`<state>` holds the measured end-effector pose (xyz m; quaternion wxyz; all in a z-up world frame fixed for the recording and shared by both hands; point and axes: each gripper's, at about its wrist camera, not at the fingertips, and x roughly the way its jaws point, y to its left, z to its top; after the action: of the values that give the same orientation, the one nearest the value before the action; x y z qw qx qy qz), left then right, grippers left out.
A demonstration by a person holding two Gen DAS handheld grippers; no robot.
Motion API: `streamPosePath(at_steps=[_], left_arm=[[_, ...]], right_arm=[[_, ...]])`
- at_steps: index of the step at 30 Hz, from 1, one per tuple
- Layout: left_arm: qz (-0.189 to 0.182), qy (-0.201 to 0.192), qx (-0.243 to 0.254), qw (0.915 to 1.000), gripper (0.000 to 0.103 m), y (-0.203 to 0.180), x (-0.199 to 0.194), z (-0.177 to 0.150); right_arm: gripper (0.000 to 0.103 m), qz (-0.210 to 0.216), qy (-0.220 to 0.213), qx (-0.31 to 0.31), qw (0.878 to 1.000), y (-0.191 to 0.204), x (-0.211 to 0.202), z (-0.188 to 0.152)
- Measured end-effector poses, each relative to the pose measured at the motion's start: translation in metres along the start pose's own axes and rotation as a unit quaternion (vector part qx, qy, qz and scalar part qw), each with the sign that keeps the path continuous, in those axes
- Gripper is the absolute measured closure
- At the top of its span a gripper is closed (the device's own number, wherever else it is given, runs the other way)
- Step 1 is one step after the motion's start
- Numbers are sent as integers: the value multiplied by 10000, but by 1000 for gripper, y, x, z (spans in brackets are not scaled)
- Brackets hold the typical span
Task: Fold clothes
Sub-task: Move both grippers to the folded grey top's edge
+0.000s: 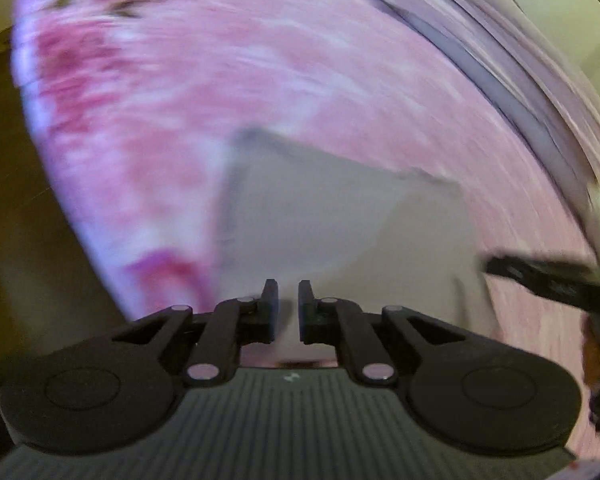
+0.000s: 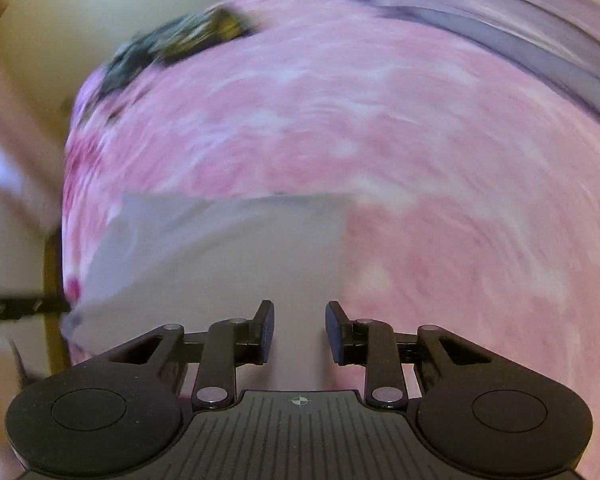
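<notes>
While both views are strongly blurred, the main things can be read. A pale grey garment (image 1: 340, 216) lies flat on a pink flowered bed cover (image 1: 180, 100), with straight edges and a corner, so it looks folded at least once; how many layers it has I cannot tell.

Seen from the left wrist, the left gripper (image 1: 288, 308) hangs over the near part of the garment. Its jaws stand close together with only a narrow slit between them, and through the slit the grey cloth below shows; nothing is pinched between the pads. At the right edge of this view a black finger of the right gripper (image 1: 540, 276) reaches in beside the garment.

Seen from the right wrist, the right gripper (image 2: 300, 332) is over the same garment (image 2: 220, 260). Its jaws are partly apart, wider than those of the left one, and the gap is free; the cloth lies beneath, not gripped. The bed cover (image 2: 380, 120) fills most of this view. At its far left side lies a dark yellowish-black thing (image 2: 180, 40), too smeared to name. No container shows in either view.
</notes>
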<state>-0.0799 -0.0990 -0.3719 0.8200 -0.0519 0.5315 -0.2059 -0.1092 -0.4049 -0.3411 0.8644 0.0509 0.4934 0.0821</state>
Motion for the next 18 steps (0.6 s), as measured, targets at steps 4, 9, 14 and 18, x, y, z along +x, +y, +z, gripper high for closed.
streamPosePath(at_steps=[4,9,14,18], left_arm=[[133,12,449,9989,92,-18,38,9],[410,-150,39,9990,99,-1,38,29],[182,-182,93,9996,95,-9,22,45],[-188,-119,519,9984,95,-35,37,54]], right_arm=[[78,-53,1,-644,9979,8,34,2],[78,-558,0,-368,9978,-18,51,8],[78,-371,-143,51,9992,-24,25,21],[78,46,-74,-329,9994,-9,37,23]])
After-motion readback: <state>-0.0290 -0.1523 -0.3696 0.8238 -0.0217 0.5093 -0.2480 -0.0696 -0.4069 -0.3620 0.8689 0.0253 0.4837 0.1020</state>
